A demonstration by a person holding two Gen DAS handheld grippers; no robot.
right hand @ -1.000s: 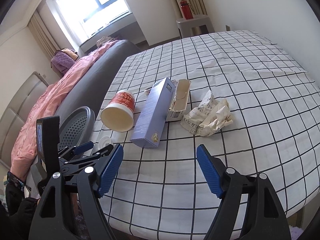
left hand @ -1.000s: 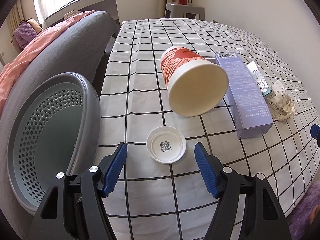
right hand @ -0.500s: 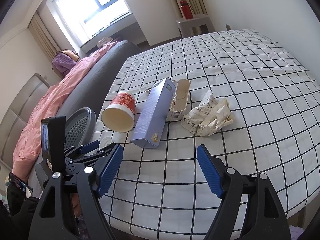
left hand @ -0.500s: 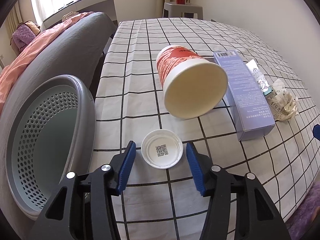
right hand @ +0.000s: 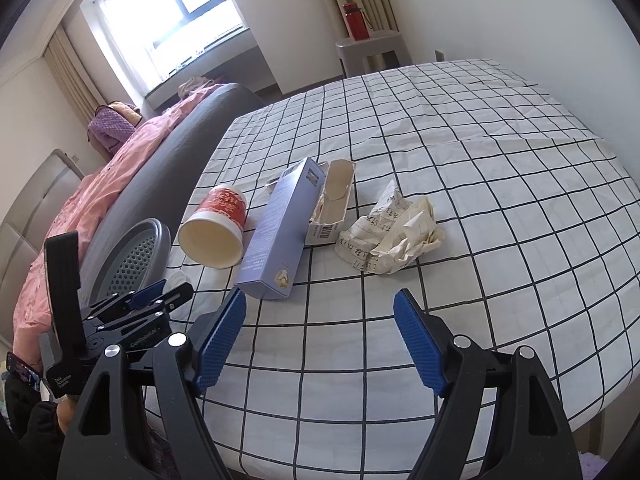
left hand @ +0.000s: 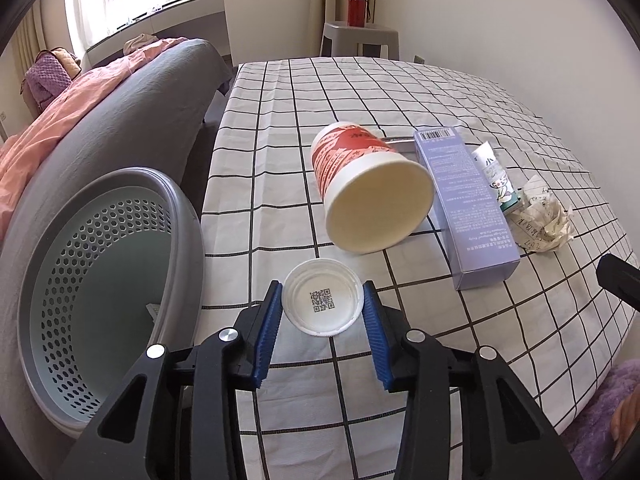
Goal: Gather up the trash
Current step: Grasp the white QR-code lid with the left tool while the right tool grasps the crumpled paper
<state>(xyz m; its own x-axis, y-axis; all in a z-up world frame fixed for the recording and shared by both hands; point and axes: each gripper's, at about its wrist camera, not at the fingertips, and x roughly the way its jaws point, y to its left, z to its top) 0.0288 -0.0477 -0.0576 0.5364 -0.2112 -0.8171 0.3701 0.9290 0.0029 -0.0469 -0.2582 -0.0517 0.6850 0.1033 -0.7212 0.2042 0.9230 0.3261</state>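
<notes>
At my far left the grey perforated basket [left hand: 108, 280] stands just off the edge of the checked bed [left hand: 360, 92], and as far as I can see into it it holds next to nothing, only a small pale scrap low on its inner wall that I cannot identify, so I judge the collecting has barely begun. Next along, my left gripper [left hand: 322, 308] points down at the white lid [left hand: 322, 303], which lies open side up on the sheet near the bed's edge; my fingers [left hand: 269, 330] are closing on it from both sides, the blue pads right at its rim, though I cannot tell whether they press yet, and the lid still rests on the sheet. Just beyond it the red-and-white paper cup [left hand: 370, 196] lies on its side with its mouth towards me. To its right the lilac carton [left hand: 466, 208] lies flat, close against the cup, then the small open white box [right hand: 334, 204] tucked beside the carton, then the crumpled paper [right hand: 390, 236] a little apart. All four sit untouched. Farthest right, my right gripper [right hand: 320, 340] hovers over bare sheet, near the carton's end, its fingers spread wide with nothing between them. So nothing is clearly binned; the lid is the piece in hand, and cup, carton, box and paper are all left.
</notes>
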